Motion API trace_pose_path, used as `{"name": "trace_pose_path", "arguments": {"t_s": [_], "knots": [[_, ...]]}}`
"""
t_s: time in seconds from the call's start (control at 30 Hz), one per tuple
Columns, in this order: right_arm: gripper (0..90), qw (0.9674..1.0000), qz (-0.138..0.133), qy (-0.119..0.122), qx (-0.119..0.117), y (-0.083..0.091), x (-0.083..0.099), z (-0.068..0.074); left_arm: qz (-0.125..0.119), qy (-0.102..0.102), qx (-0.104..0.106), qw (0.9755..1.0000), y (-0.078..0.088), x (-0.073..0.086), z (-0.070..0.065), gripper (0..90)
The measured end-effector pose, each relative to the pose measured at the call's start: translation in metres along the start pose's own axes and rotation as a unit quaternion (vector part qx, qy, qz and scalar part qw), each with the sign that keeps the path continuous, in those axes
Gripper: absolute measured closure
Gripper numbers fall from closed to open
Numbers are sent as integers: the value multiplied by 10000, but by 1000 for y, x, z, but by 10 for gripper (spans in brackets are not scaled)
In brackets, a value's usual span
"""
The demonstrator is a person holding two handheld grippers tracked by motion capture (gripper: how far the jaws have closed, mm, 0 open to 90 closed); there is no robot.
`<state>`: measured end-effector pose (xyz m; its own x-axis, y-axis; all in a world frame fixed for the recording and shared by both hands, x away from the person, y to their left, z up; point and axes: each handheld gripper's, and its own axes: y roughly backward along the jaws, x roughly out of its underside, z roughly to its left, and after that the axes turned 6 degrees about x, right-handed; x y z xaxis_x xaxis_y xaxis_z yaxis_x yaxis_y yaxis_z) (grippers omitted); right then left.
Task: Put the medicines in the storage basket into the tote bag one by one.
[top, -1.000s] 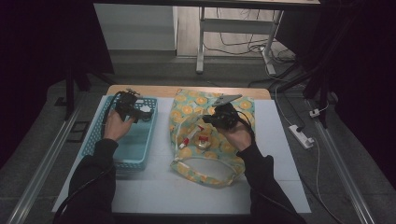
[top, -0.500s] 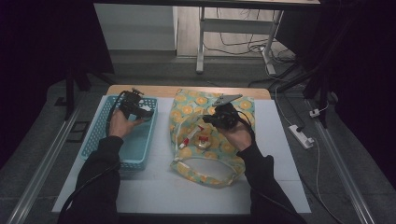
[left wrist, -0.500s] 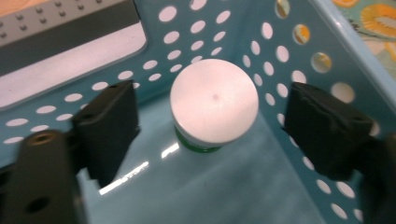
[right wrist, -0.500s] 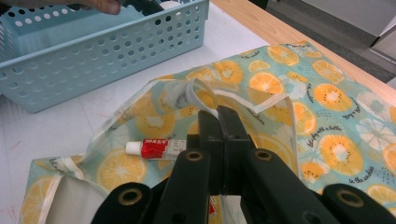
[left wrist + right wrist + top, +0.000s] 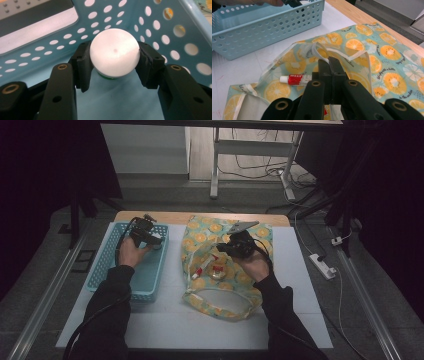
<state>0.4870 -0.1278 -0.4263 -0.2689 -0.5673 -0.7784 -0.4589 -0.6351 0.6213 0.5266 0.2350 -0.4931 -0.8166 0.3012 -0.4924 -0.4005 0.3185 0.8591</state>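
Your left gripper (image 5: 113,72) has just been closing & its pads now squeeze the white ball (image 5: 114,55) inside the blue basket (image 5: 160,30). Right gripper (image 5: 329,65) is pinched shut on the fruit-print bag (image 5: 372,57) edge. Tube (image 5: 295,79) etc left in the bag, so I'd say you're partway

basket (image 5: 112,270): on table (image 5: 300,320), left | bag (image 5: 227,300): flat on table, just right of basket | white ball (image 5: 114,55): inside basket, near its far corner | tube (image 5: 295,79): lying on bag | power strip (image 5: 322,266): floor, right of table
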Motion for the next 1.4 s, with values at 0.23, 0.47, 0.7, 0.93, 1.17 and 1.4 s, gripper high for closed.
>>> {"name": "trace_pose_path", "arguments": {"t_s": [0.23,0.47,0.7,0.93,1.17,1.4], "knots": [[896,10000,-18,-3,5,1,0,-1,-104,94,63,9999,9,3,0,507],[897,10000,-15,-11,-2,1,0,0,-293,-22,106,9995,25,5,-8,507],[897,10000,-1,-23,-22,0,0,0,-404,-124,225,9989,44,7,-15,507],[897,10000,-18,-37,-14,0,0,0,-547,-157,379,9977,63,12,-20,507],[898,10000,-45,-39,0,1,0,-1,-667,-308,522,9959,80,17,-30,507],[897,10000,-50,-47,5,1,0,-1,-739,-523,647,9938,94,22,-45,507]]}}
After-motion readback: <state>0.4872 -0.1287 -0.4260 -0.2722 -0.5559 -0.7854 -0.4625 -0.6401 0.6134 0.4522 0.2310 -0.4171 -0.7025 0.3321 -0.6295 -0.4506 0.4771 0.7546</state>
